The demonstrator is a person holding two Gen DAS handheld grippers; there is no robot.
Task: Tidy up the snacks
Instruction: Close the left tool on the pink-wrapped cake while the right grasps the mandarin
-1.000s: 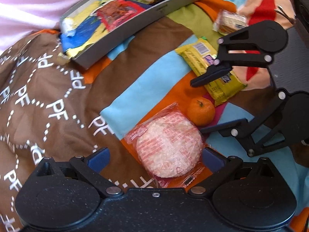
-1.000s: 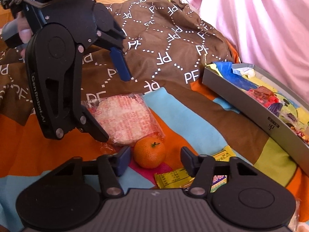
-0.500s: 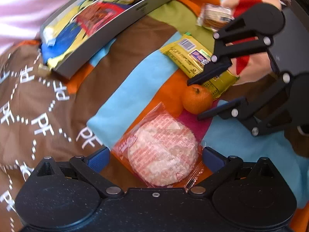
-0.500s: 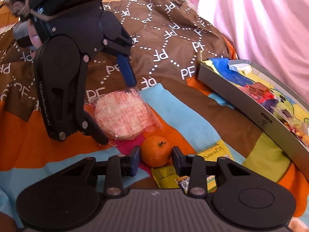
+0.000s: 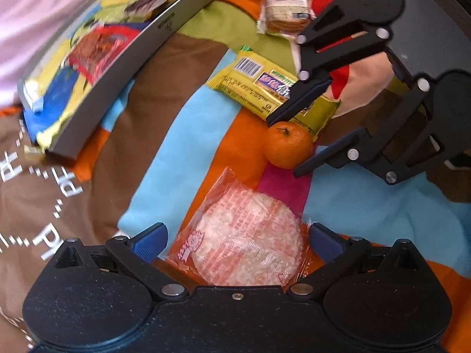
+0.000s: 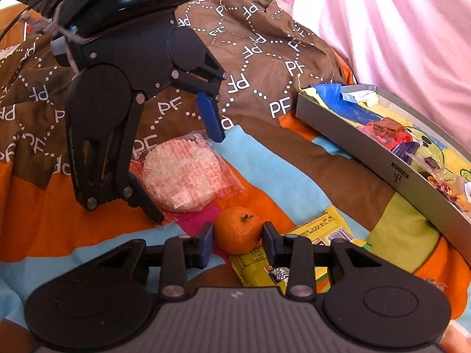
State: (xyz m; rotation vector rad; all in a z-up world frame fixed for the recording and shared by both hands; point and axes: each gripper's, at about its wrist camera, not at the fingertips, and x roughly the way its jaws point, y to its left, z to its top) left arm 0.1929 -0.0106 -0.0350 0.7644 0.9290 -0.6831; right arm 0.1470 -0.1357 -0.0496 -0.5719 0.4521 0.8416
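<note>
2 grippers work over a patchwork blanket [image 6: 282,173]. Right gripper [image 6: 238,235] has its pads against both sides of the mandarin [image 6: 237,230], which sits on the blanket beside a yellow bar [image 5: 273,89]. Left gripper [image 5: 235,239] is spread wide around the rice cracker [image 5: 248,250], not gripping. Tray [image 6: 379,158] lies well apart.

The mandarin [image 6: 237,230] sits between the right gripper's [image 6: 237,239] fingers. The rice cracker [image 6: 181,176] lies ahead-left, the tray [image 6: 382,158] far right.
</note>
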